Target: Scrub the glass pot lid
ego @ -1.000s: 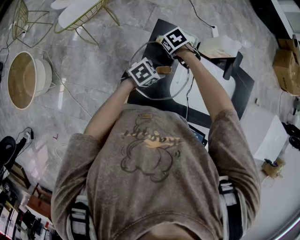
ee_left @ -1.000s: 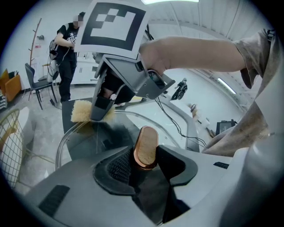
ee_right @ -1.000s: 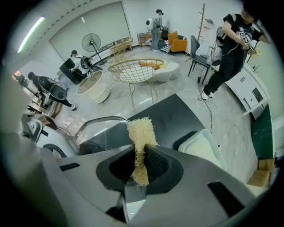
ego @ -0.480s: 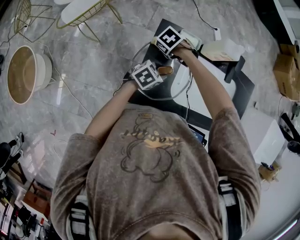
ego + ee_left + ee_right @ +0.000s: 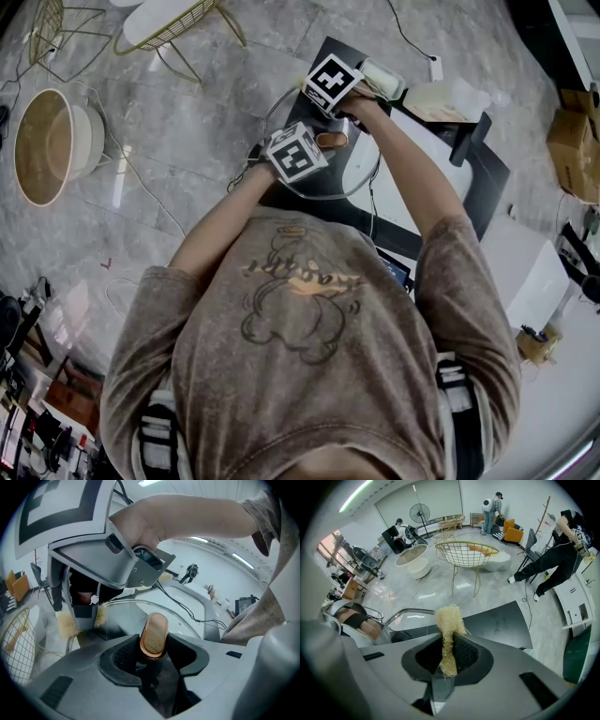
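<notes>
Left tongs (image 5: 153,645) clenched on the knob (image 5: 154,634) of the glass pot lid (image 5: 123,613). Knob is oval, wood face, copper-coloured rim, and sits upright between the two pads. Lid glass spreads out ahead of these tongs, with the metal rim curving round on the far side.

Right tongs (image 5: 449,651) clenched on a scrub pad (image 5: 449,620): pale yellow, fibrous, squeezed thin between the pads, frayed end sticking out past the tips. They stand across the lid from the left tongs, pointing steeply down, pad end at the lid's far rim. Can't tell whether the fibres actually press on the glass.

From the right tongs, the lid's rim arcs just past the tips and off to the left. Black surface (image 5: 501,620) lies beyond and right of them.

In the head view both tongs are close together over the lid, knob between them.
</notes>
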Available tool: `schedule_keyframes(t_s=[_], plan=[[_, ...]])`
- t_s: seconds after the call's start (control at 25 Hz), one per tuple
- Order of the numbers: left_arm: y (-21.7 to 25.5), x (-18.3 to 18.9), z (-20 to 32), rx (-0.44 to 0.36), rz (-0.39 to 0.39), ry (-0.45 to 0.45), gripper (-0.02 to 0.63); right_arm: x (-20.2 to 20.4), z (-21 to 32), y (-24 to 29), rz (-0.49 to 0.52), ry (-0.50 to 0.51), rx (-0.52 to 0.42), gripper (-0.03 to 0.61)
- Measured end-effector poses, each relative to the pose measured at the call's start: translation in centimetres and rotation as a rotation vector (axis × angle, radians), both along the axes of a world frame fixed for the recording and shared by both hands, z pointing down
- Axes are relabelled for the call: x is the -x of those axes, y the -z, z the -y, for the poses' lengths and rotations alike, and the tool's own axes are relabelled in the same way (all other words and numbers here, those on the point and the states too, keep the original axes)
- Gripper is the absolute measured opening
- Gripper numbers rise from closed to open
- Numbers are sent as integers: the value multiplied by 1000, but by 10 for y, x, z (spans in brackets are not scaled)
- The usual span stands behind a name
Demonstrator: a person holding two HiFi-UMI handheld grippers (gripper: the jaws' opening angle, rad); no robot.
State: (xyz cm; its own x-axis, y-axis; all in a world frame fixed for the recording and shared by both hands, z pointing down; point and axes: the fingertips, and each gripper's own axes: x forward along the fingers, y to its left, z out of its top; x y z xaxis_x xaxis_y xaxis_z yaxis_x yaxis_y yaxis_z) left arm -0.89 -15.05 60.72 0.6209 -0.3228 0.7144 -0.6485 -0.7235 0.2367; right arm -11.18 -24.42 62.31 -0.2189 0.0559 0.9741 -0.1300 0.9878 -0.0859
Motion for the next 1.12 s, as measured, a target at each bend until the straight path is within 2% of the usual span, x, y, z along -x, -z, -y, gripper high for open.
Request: schedule_keyframes(t_s=[0.44, 0.64, 0.88, 1.04, 1.12], plan=[[1, -1, 1, -27, -1, 20, 193, 24, -33, 1, 5, 120, 54, 48], [2, 0, 0, -43, 0, 32, 195, 29, -43, 1, -29, 215, 42, 48], [1, 1, 1, -54, -1, 46, 195, 37, -67, 0, -45, 289, 129, 46], [0, 1, 1, -67, 1, 47, 195, 40, -74, -2, -96, 383, 149, 48], [-1, 0, 1, -72, 6, 46, 195, 41, -82, -3, -108, 417, 198, 48]])
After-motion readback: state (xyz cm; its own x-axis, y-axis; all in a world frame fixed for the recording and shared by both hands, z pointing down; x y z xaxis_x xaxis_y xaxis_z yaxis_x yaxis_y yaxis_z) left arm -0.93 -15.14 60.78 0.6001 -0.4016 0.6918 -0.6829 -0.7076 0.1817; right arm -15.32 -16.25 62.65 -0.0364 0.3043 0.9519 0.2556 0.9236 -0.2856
